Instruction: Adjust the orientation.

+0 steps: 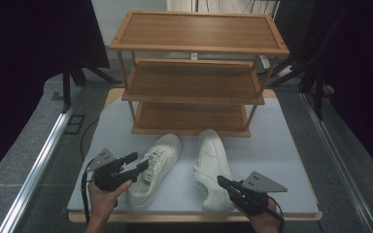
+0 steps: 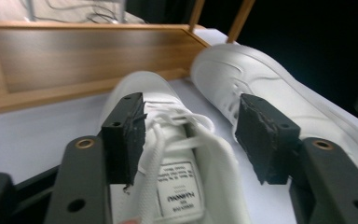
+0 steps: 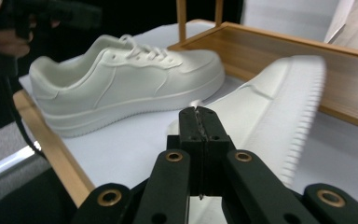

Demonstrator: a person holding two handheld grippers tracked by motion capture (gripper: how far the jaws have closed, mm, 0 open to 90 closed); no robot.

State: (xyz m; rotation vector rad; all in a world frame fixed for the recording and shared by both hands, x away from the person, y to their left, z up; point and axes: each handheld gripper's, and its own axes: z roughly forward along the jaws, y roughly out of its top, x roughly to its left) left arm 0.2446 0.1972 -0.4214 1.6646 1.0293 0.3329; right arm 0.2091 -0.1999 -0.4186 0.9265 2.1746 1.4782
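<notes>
The upright white lace-up leather sneaker (image 1: 154, 170) stood just in front of the three-tier wooden shoe rack (image 1: 194, 73), with the second white sneaker (image 1: 212, 167) lying on its side just beside it. The left gripper (image 1: 138, 162) hovered over the upright sneaker's collar, jaws wide apart and gripping nothing. The right gripper (image 1: 222, 181) sat at the tipped sneaker's heel, farther from the rack, jaws pressed together and empty.

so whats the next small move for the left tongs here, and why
Probably ease the left tongs down and close on the upright shoe. Their jaws stand open on either side of its laced opening without pressing on it. The other shoe lies on its side, and the right tongs are shut, holding nothing.
</notes>
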